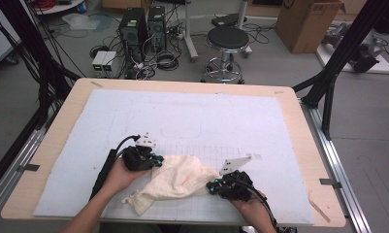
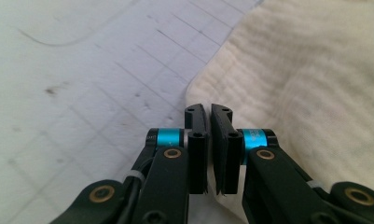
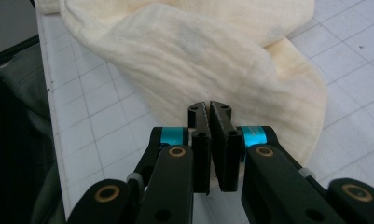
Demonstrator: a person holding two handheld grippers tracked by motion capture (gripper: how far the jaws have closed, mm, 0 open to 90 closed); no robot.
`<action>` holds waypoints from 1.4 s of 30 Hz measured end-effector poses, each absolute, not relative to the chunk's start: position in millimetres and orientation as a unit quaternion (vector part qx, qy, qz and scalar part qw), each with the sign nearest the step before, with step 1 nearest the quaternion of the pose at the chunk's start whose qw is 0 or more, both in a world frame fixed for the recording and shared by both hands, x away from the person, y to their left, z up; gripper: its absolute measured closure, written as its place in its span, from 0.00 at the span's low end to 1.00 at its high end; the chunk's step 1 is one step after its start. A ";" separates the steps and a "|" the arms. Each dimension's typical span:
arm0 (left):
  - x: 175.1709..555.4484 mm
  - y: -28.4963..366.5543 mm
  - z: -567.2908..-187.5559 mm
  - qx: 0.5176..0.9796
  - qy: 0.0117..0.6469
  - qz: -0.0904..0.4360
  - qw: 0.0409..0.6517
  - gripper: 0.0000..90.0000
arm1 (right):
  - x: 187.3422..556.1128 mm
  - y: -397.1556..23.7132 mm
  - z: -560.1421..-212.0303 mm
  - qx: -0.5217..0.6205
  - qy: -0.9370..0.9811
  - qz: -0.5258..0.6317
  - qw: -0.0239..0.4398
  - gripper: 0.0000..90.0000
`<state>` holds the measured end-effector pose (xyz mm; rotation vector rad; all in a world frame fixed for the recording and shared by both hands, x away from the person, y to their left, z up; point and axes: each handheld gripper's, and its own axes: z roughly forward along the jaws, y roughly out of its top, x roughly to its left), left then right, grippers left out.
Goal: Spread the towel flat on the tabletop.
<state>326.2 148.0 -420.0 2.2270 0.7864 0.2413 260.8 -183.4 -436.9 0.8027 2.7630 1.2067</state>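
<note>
A crumpled cream cloth [image 1: 175, 182] lies on the white gridded mat [image 1: 192, 121] near the table's front edge. My left gripper [image 1: 155, 159] meets the cloth's upper left corner. In the left gripper view its jaws are pressed together at the cloth's edge [image 2: 287, 79], with the left gripper [image 2: 208, 109] pinching that edge at the tips. My right gripper [image 1: 212, 187] sits at the cloth's right end. In the right gripper view the right gripper [image 3: 209, 106] is shut on a fold of the cloth [image 3: 198, 60], which bunches up beyond the tips.
The mat covers most of the wooden table [image 1: 61, 126]. Behind the table stand a black stool [image 1: 227, 41], computer towers [image 1: 134, 29] and tangled cables on the floor. A cardboard box [image 1: 308, 22] sits at the back right.
</note>
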 end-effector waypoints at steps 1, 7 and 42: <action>326.0 152.6 -415.9 0.862 0.315 0.100 0.385 0.95 | 260.8 -183.2 -437.1 0.259 0.885 0.387 0.010 0.96; 324.3 179.8 -396.7 0.821 0.347 0.151 0.427 0.95 | 260.5 -182.5 -437.7 0.261 0.884 0.388 0.011 0.96; 292.4 217.9 -417.2 0.812 0.339 0.139 0.454 0.95 | 327.9 -147.1 -430.3 0.287 0.895 0.342 0.019 0.98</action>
